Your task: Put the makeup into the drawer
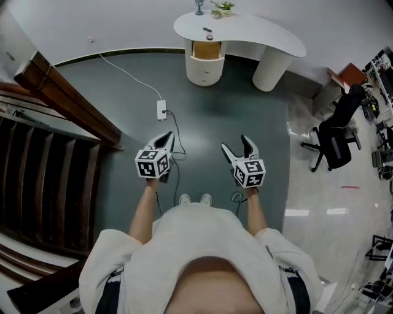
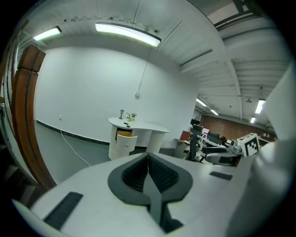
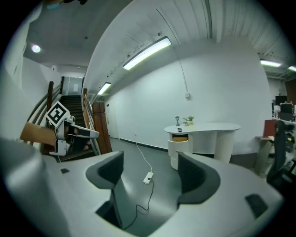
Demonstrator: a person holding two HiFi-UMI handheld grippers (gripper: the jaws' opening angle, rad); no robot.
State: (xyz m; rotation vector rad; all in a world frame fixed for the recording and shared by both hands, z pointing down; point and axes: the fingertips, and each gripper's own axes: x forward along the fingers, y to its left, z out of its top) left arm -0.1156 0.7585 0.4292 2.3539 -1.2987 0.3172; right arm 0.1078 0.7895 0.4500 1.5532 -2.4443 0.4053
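A white curved desk [image 1: 258, 30] stands far ahead by the wall, with its drawer [image 1: 207, 50] pulled open under the top. Two small dark makeup items [image 1: 209, 34] lie on the desk above the drawer; they are too small to tell apart. Both grippers hang over the floor in front of me, well short of the desk. My left gripper [image 1: 168, 137] is shut with nothing between its pads [image 2: 157, 173]. My right gripper [image 1: 235, 142] is open and empty [image 3: 150, 169]. The desk [image 3: 217, 126] and drawer [image 3: 179, 138] show beyond its jaws.
A white power strip [image 1: 161, 109] with a trailing cable lies on the grey floor between me and the desk. A wooden stair rail [image 1: 61, 95] and stairs run along the left. A black office chair [image 1: 334, 132] stands at the right. A small plant [image 1: 222, 7] sits on the desk.
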